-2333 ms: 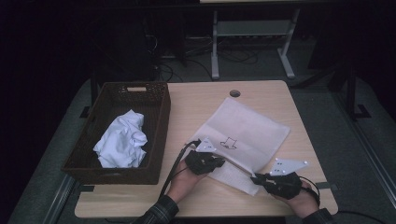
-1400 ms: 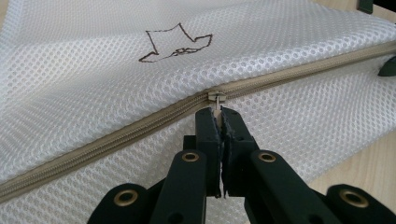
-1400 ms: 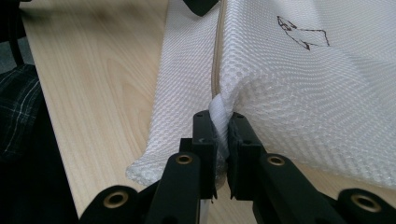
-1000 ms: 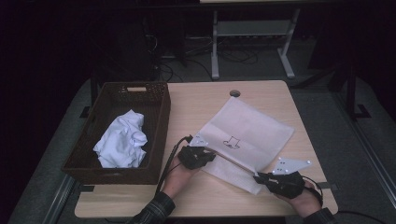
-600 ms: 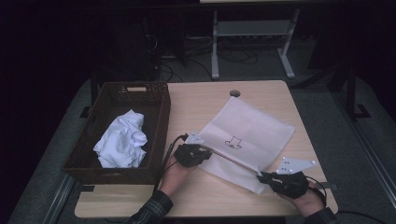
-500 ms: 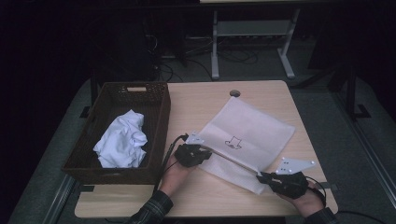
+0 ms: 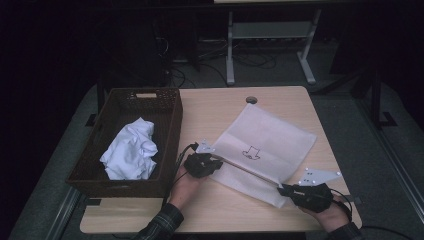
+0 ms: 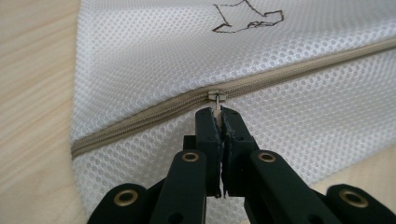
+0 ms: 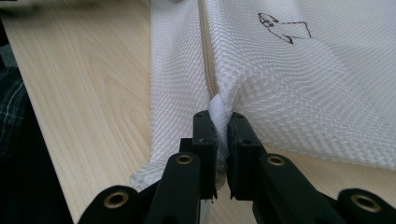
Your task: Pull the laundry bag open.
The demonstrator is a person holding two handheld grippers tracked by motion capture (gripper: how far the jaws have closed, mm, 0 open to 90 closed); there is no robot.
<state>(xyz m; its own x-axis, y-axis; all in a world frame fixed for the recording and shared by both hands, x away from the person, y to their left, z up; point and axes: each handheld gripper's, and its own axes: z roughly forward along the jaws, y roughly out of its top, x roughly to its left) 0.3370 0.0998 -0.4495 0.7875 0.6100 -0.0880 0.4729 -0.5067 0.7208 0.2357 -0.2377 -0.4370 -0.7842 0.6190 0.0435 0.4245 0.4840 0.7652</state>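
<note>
A white mesh laundry bag (image 7: 265,147) lies flat on the surface, just right of the wicker basket (image 7: 131,140) that holds a crumpled white cloth (image 7: 131,150). The left gripper (image 8: 218,116) is clenched on the zipper pull (image 8: 215,99), near the end of the zipper closest to the basket. The right gripper (image 9: 220,122) pinches a fold of mesh at the zipper's end farthest from the basket. The bag looks light, limp and likely to bunch, so anchoring one end while drawing the pull seems the sensible hold.

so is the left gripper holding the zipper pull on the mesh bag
Yes, in the left gripper view the left gripper is shut on the zipper pull of the white mesh laundry bag.
</note>
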